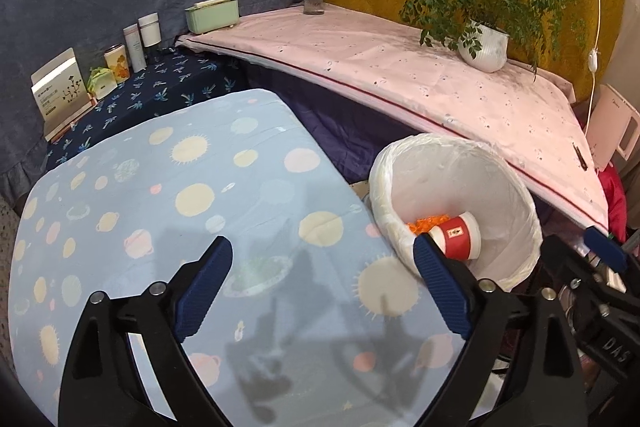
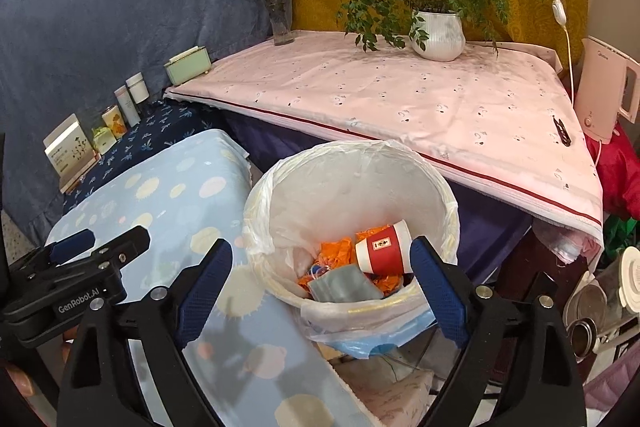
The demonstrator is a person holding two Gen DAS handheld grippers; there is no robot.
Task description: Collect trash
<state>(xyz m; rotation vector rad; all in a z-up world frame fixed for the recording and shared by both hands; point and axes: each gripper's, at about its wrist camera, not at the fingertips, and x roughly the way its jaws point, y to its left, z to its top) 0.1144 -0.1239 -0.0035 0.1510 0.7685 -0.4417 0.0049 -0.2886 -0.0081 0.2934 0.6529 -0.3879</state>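
1. My left claw is open wide and holds nothing; its 2 blue pads hang above the light blue table with the planet print.
2. My right claw is also spread open and empty, and it hangs over the near rim of the trash bin.
3. The bin stands just beside the right edge of the blue table and is lined with a white plastic bag.
4. Inside the bin lies a red and white paper cup on its side, with its open end toward the right pad of my right claw.
5. Under and beside the cup there are crumpled orange wrappers and a flat grey packet.
6. From the left wrist view the same bin shows at the right, with the cup inside it, and my right claw enters at the far right edge.
7. Behind the bin is a higher table with a pink cloth, which carries a potted plant and a glass vase with flowers.
8. At the far left, on a dark blue cloth, several small boxes and bottles stand in a row.
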